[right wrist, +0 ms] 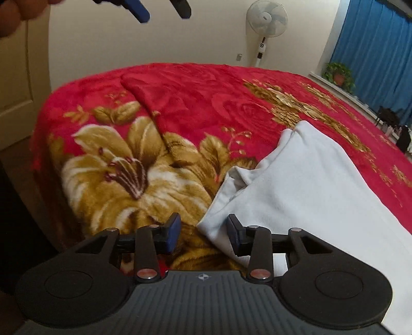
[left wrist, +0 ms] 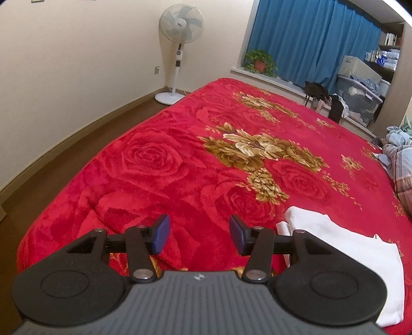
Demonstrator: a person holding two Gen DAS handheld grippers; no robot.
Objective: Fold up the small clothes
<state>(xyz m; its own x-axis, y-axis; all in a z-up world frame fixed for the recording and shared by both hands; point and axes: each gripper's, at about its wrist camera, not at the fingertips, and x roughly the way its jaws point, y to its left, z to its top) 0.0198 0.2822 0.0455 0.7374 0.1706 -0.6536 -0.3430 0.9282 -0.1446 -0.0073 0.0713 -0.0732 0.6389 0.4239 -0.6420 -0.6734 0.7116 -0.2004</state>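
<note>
A white garment [right wrist: 303, 180] lies folded on the red flowered blanket [right wrist: 195, 98]; in the left wrist view it lies at the lower right [left wrist: 360, 255]. My right gripper [right wrist: 203, 234] is open and empty, low over the garment's near left corner, its right finger above the cloth edge. My left gripper [left wrist: 199, 235] is open and empty, held above the blanket [left wrist: 159, 165] to the left of the garment. The left gripper's fingertips [right wrist: 140, 10] also show at the top of the right wrist view.
A standing fan [left wrist: 180, 46] is in the far corner by the wall. A potted plant [left wrist: 260, 61] sits on the sill before blue curtains [left wrist: 314, 38]. Storage boxes [left wrist: 360, 95] and plaid bedding [left wrist: 401, 165] are at the right. Brown floor [left wrist: 64, 144] borders the bed's left.
</note>
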